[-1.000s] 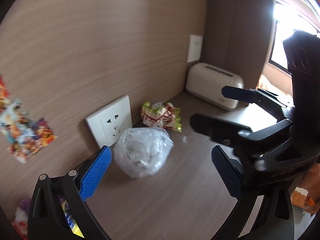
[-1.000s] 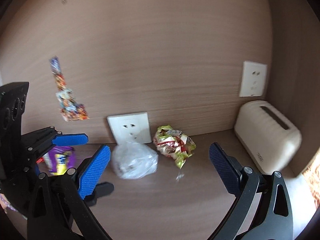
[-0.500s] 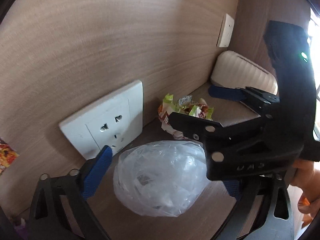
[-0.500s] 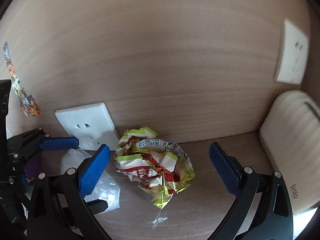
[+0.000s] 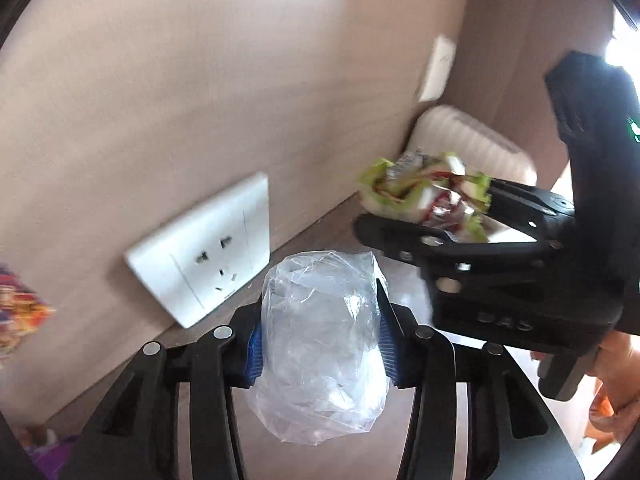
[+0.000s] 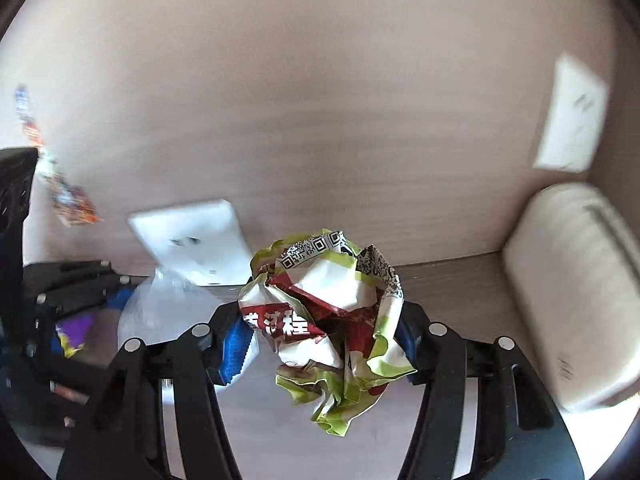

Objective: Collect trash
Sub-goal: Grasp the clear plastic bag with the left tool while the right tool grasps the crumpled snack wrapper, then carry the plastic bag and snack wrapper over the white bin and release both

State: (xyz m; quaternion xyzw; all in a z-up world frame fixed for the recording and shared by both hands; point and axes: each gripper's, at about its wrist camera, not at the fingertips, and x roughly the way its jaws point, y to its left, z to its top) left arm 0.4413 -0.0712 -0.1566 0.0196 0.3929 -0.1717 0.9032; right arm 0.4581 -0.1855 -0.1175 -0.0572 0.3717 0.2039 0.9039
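A crumpled clear plastic bag (image 5: 320,336) sits between the blue pads of my left gripper (image 5: 318,340), whose jaws are closing and press its sides. The bag (image 6: 160,312) also shows at the left of the right wrist view. A crumpled green, white and red snack wrapper (image 6: 332,320) is squeezed between the pads of my right gripper (image 6: 324,340), whose jaws are closing too. In the left wrist view that wrapper (image 5: 428,192) sits in the right gripper (image 5: 432,216) to the right. Both pieces are close above a wooden shelf (image 6: 440,280).
A wooden back wall carries two white sockets (image 5: 204,248) (image 6: 572,120) and a colourful sticker (image 6: 60,184). A cream toaster (image 6: 572,292) stands in the right corner. A purple wrapper (image 6: 74,332) lies at the left. A person's hand (image 5: 616,376) holds the right gripper.
Both grippers moved forward to the trash and their jaws came together, the left on the plastic bag, the right on the snack wrapper.
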